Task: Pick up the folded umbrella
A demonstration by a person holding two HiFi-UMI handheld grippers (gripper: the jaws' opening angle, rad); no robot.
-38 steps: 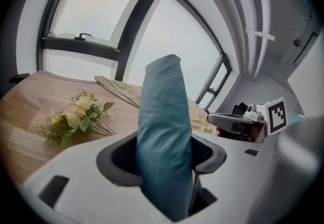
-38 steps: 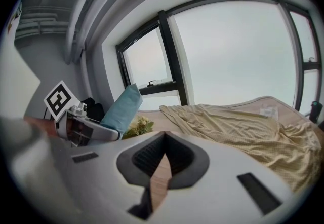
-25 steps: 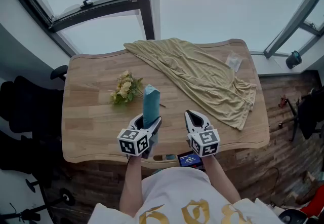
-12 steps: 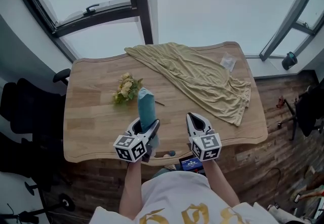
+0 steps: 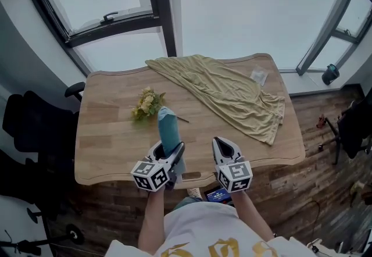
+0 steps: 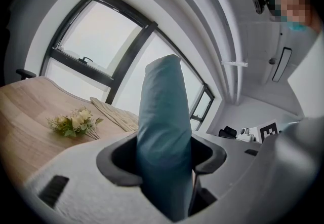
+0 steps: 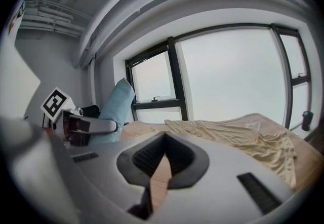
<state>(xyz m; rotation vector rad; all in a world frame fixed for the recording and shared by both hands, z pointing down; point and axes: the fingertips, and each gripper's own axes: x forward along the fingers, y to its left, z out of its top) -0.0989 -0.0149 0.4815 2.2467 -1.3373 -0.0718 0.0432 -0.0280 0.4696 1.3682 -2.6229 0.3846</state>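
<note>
The folded umbrella [image 5: 168, 129], in a teal sleeve, stands nearly upright above the near edge of the wooden table [image 5: 110, 134]. My left gripper [image 5: 169, 148] is shut on its lower part, with the jaws wide around the sleeve. In the left gripper view the umbrella [image 6: 164, 126] fills the gap of the left gripper [image 6: 162, 154] and rises past the jaws. My right gripper [image 5: 222, 141] hovers beside it on the right, shut, with nothing held. In the right gripper view the right gripper [image 7: 162, 139] has its tips together, and the umbrella [image 7: 117, 109] shows at the left.
A small bunch of pale flowers [image 5: 148, 103] lies left of the table's middle. A beige cloth [image 5: 232, 90] is spread over the far right part, with a small clear packet [image 5: 258, 77] near its far end. A black chair [image 5: 35, 128] stands left of the table. Large windows rise behind.
Both grippers have risen and drawn back toward the table's near edge. The umbrella has come up with the left gripper, still in its grip.
</note>
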